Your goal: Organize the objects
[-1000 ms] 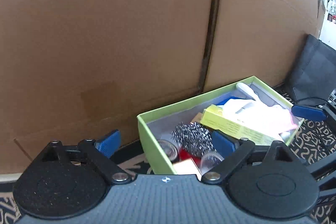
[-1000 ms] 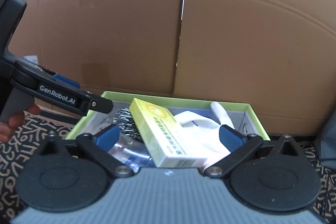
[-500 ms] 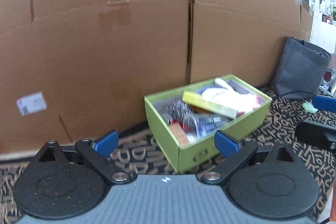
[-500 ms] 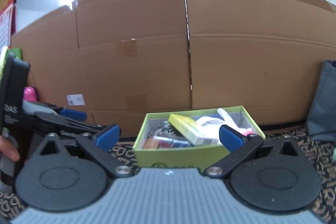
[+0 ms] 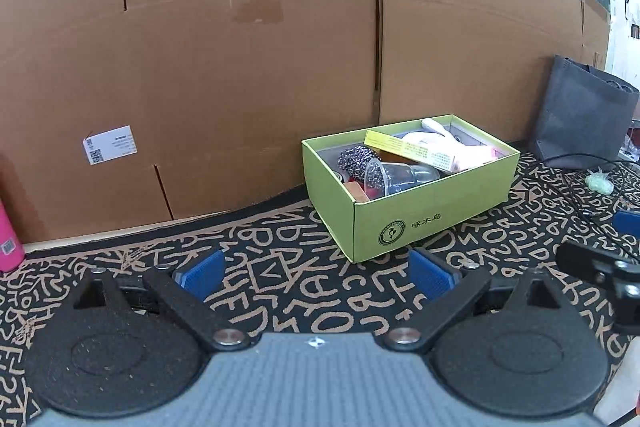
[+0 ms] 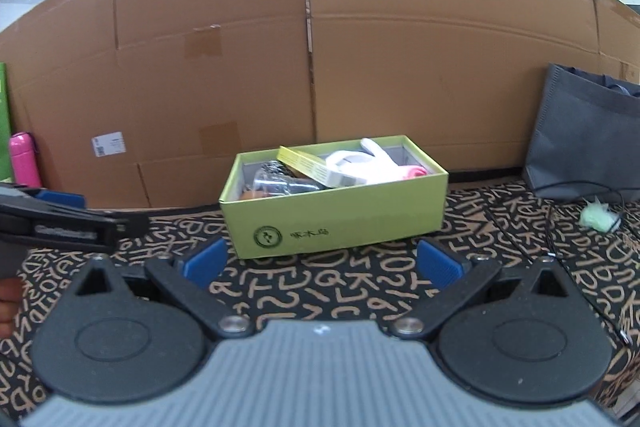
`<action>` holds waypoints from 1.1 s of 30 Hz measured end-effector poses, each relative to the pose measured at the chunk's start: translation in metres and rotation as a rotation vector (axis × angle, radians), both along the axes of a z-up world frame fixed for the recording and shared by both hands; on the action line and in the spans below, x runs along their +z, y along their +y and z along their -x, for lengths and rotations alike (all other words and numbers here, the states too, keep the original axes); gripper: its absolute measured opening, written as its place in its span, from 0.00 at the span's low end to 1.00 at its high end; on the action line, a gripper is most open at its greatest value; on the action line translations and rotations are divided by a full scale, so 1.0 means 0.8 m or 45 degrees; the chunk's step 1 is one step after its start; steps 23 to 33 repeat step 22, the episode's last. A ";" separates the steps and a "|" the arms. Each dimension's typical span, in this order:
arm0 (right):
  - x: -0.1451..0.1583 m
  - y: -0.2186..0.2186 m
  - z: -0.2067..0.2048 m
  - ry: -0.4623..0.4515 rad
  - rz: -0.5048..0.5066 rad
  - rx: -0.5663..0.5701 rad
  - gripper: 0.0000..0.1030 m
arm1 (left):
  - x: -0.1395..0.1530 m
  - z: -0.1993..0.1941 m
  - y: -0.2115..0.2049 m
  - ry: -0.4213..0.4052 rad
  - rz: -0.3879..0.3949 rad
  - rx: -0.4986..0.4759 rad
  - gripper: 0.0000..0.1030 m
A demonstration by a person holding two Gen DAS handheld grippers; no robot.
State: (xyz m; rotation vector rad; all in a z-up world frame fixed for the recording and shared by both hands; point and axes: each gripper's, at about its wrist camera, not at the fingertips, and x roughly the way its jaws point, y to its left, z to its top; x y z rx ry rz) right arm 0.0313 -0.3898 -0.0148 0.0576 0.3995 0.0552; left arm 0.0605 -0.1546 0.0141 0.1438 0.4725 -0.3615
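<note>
Rug (image 5: 280,291): box (image 5: 432,211) beyond both tongs (image 5: 316,273)

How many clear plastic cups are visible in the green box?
1. A clear plastic cup lies on its side in the green box, near its front-left corner, beside the steel wool scrubber. Others could be hidden beneath the yellow carton.

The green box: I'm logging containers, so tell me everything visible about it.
The green box is a lime cardboard carton, lidless, with a round logo and printed characters on its front. It sits flat on the letter-patterned mat, close to the cardboard wall. Inside lie a steel scourer, clear cup and yellow packet. Neither gripper touches it.
</note>
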 end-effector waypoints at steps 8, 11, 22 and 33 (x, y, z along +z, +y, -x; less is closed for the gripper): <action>-0.011 0.004 -0.017 0.037 0.017 -0.078 1.00 | -0.008 -0.002 -0.007 0.027 -0.031 -0.002 0.98; -0.015 0.007 -0.022 0.048 0.032 -0.071 1.00 | -0.013 -0.007 -0.011 0.047 -0.038 -0.003 0.98; -0.029 0.011 -0.040 0.090 0.023 -0.047 1.00 | -0.025 -0.018 -0.011 0.110 0.002 -0.040 0.98; -0.029 0.011 -0.040 0.090 0.023 -0.047 1.00 | -0.025 -0.018 -0.011 0.110 0.002 -0.040 0.98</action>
